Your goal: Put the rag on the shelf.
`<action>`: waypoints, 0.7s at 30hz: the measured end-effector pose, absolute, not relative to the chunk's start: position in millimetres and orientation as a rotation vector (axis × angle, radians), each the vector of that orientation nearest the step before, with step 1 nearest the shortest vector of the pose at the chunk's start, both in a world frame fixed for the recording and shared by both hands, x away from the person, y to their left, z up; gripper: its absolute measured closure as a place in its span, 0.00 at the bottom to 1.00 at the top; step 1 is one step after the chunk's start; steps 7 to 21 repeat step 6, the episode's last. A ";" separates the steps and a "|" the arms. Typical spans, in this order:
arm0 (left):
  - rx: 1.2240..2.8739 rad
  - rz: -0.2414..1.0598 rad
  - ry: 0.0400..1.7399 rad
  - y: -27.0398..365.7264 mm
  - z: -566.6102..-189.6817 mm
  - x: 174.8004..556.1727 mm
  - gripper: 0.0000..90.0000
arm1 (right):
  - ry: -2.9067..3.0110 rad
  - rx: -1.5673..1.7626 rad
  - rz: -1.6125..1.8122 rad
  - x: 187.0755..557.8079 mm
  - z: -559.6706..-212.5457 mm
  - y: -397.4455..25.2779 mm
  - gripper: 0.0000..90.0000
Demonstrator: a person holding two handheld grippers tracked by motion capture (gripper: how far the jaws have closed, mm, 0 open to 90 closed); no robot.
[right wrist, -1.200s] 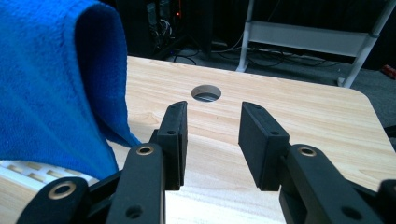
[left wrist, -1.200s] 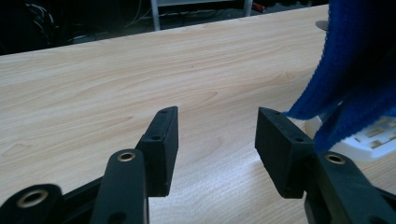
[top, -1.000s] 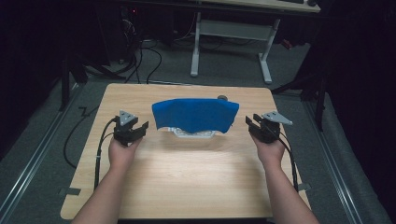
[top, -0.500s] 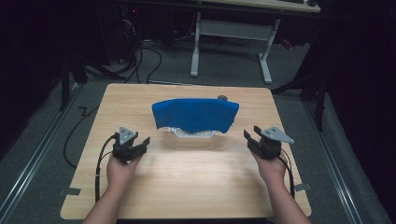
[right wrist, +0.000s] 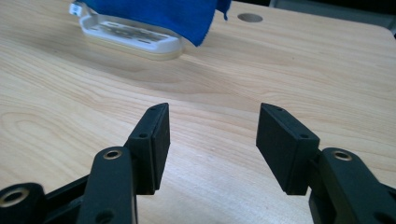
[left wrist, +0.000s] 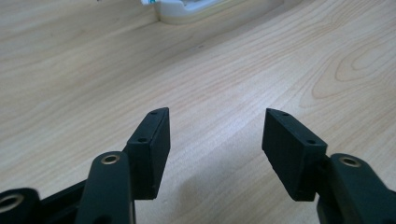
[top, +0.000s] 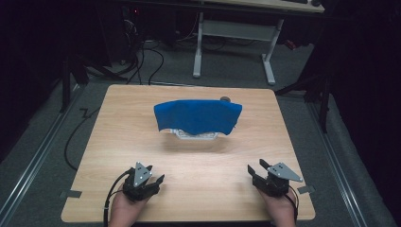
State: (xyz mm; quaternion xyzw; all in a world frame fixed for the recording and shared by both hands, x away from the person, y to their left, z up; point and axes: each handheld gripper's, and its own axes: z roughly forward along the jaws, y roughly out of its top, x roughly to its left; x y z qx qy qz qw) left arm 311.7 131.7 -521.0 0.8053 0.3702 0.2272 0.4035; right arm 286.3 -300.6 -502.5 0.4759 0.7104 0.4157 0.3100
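left tongs [top: 150, 182] at 7 o'clock and right tongs [top: 259, 174] at 5 o'clock, both wide and empty; blue cloth [top: 198, 116] over white tray [top: 196, 135] at desk [top: 118, 142] centre.

Wooden table [top: 142, 118]; white desk frame [top: 234, 35], cables [top: 151, 52] on floor behind.

I hold my left gripper [top: 150, 180] and right gripper [top: 257, 173] low and well apart, jaws of both spread wide
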 end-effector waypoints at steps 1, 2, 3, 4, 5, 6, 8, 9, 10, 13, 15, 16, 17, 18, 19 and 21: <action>2.026 0.565 0.944 132.4 -520.9 313.5 0.47 | 1.873 1.247 1.101 284.3 -501.7 -299.4 0.50; 2.017 0.552 0.957 133.6 -521.4 315.3 0.47 | 1.870 1.240 1.093 283.3 -501.3 -298.0 0.50; 2.012 0.538 0.968 134.9 -522.3 316.9 0.46 | 1.872 1.235 1.078 283.5 -501.4 -297.4 0.50; 2.014 0.533 0.980 136.7 -523.2 318.1 0.46 | 1.873 1.235 1.072 284.5 -502.2 -297.2 0.50; 2.011 0.533 0.985 137.7 -523.7 318.6 0.47 | 1.872 1.251 1.076 285.7 -503.6 -297.6 0.50; 2.005 0.533 0.992 139.3 -523.9 319.3 0.46 | 1.876 1.258 1.074 286.3 -504.3 -298.2 0.50; 2.005 0.533 0.992 139.3 -523.9 319.3 0.46 | 1.876 1.258 1.074 286.3 -504.3 -298.2 0.50; 2.005 0.533 0.992 139.3 -523.9 319.3 0.46 | 1.876 1.258 1.074 286.3 -504.3 -298.2 0.50; 2.005 0.533 0.992 139.3 -523.9 319.3 0.46 | 1.876 1.258 1.074 286.3 -504.3 -298.2 0.50; 2.005 0.533 0.992 139.3 -523.9 319.3 0.46 | 1.876 1.258 1.074 286.3 -504.3 -298.2 0.50; 2.005 0.533 0.992 139.3 -523.9 319.3 0.46 | 1.876 1.258 1.074 286.3 -504.3 -298.2 0.50; 2.005 0.533 0.992 139.3 -523.9 319.3 0.46 | 1.876 1.258 1.074 286.3 -504.3 -298.2 0.50; 2.005 0.533 0.992 139.3 -523.9 319.3 0.46 | 1.876 1.258 1.074 286.3 -504.3 -298.2 0.50; 2.005 0.533 0.992 139.3 -523.9 319.3 0.46 | 1.876 1.258 1.074 286.3 -504.3 -298.2 0.50; 2.005 0.533 0.992 139.3 -523.9 319.3 0.46 | 1.876 1.258 1.074 286.3 -504.3 -298.2 0.50; 2.005 0.533 0.992 139.3 -523.9 319.3 0.46 | 1.876 1.258 1.074 286.3 -504.3 -298.2 0.50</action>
